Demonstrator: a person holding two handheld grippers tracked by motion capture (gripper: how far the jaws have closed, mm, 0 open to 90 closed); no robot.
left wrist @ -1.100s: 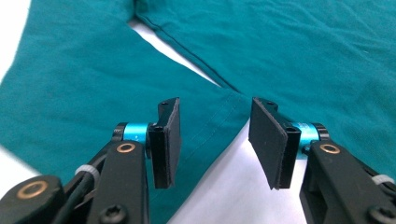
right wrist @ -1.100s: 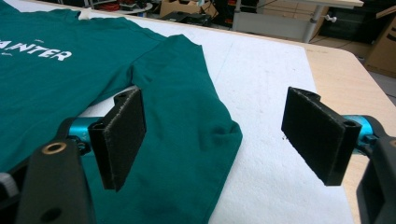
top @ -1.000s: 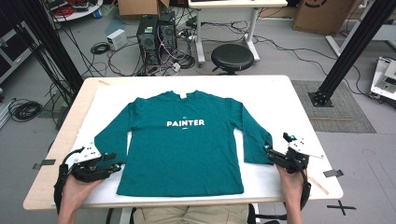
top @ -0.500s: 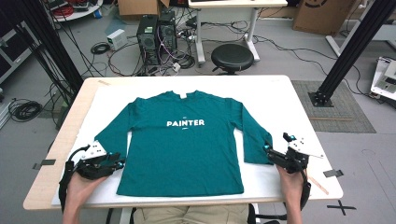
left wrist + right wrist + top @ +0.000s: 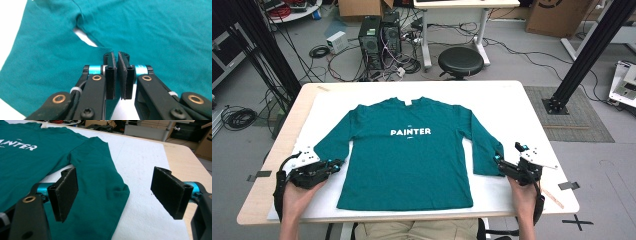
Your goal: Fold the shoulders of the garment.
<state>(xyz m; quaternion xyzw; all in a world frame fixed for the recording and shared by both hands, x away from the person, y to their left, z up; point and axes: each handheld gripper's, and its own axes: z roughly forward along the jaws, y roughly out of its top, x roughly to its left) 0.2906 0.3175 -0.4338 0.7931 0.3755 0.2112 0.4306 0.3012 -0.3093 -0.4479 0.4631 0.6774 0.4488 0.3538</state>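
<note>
The left gripper (image 5: 116,75), lying low at the table's near left, has just been closing its jaws and is pinching the cuff of the teal shirt's (image 5: 407,155) left sleeve (image 5: 332,145). The right gripper (image 5: 115,195) is standing wide open, straddling the right sleeve's cuff (image 5: 110,195), gripping nothing. The shirt is lying flat on the white table (image 5: 512,110), collar pointing away, its length running near to far.

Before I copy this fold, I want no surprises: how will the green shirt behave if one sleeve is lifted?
The shirt is thin knit lying flat on the table, so it probably drapes limply and weighs little. The sleeve would likely sag from the claw rather than hold shape. On the smooth white top, the body may slide along when pulled.
</note>
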